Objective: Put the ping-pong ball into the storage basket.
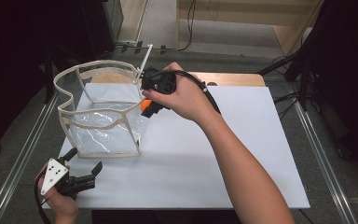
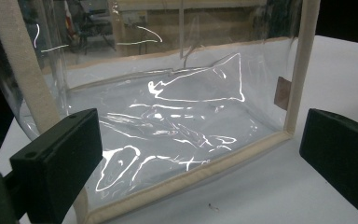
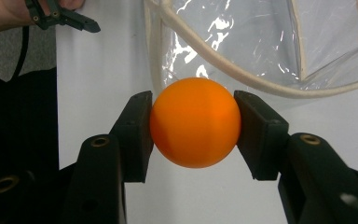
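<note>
1 orange ball [image 3: 195,122]; 1 clear bag [image 1: 100,112] with cream trim; 2 grippers: left [image 1: 85,173], right [image 1: 145,105]; 1 white surface [image 1: 242,154].

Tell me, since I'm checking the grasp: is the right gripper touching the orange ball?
Touching. The right gripper view shows the right gripper with both jaws pressed flat against the sides of the orange ball, with no gap.

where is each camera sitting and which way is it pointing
High view: above the person's side, facing forward and down on the white table; both forearms, left gripper and right gripper show.
Left gripper view: low on the table, facing the clear plastic bag with cream fabric trim; its open jaws show.
Right gripper view: looks along jaws clamping the round orange ball.
All three share the bag; the ball shows from above too.
</note>
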`<state>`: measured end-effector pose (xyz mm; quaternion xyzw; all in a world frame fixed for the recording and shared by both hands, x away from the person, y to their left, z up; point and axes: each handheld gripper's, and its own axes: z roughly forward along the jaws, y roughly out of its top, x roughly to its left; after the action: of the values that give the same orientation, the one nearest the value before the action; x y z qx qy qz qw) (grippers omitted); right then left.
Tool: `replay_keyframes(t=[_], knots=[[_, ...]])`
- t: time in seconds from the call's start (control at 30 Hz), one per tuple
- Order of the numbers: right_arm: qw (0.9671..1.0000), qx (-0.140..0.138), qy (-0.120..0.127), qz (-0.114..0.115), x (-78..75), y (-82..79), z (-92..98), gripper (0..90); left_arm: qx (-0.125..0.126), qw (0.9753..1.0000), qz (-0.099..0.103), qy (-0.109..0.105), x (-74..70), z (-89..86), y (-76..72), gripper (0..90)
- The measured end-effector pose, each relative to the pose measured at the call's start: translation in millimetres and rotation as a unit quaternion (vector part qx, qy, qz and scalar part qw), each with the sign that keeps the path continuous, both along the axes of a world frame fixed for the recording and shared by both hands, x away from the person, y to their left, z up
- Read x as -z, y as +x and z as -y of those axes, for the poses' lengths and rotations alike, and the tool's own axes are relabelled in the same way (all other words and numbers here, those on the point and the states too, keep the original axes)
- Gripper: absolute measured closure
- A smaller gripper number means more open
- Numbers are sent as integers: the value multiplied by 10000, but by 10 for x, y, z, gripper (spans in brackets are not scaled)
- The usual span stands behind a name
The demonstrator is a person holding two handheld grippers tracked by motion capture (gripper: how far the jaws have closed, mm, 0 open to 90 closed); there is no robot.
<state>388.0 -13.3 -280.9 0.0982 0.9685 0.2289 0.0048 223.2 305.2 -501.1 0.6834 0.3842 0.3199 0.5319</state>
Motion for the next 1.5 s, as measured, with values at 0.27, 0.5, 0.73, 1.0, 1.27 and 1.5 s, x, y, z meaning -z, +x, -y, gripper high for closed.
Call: replay_keyframes(t=[0.27,0.5,0.73,1.0,1.27,1.5], knots=[[10000,-36,-17,-3,-63,31,-48,478,-3,10000,4,1,0,-2,0,0],[10000,-54,-23,36,-116,55,-108,478,-1,10000,0,1,-1,-7,-1,0],[10000,-32,-58,32,-136,73,-163,478,-6,10000,-4,-16,-2,-11,-1,0],[9999,-84,-53,53,-164,112,-244,478,-5,10000,3,-23,-1,-15,-1,0],[9999,-87,-77,62,-193,147,-315,479,-3,10000,1,-45,-1,-17,-2,0],[9999,-55,-83,70,-183,179,-339,479,-7,10000,6,-36,-1,-16,-2,0]])
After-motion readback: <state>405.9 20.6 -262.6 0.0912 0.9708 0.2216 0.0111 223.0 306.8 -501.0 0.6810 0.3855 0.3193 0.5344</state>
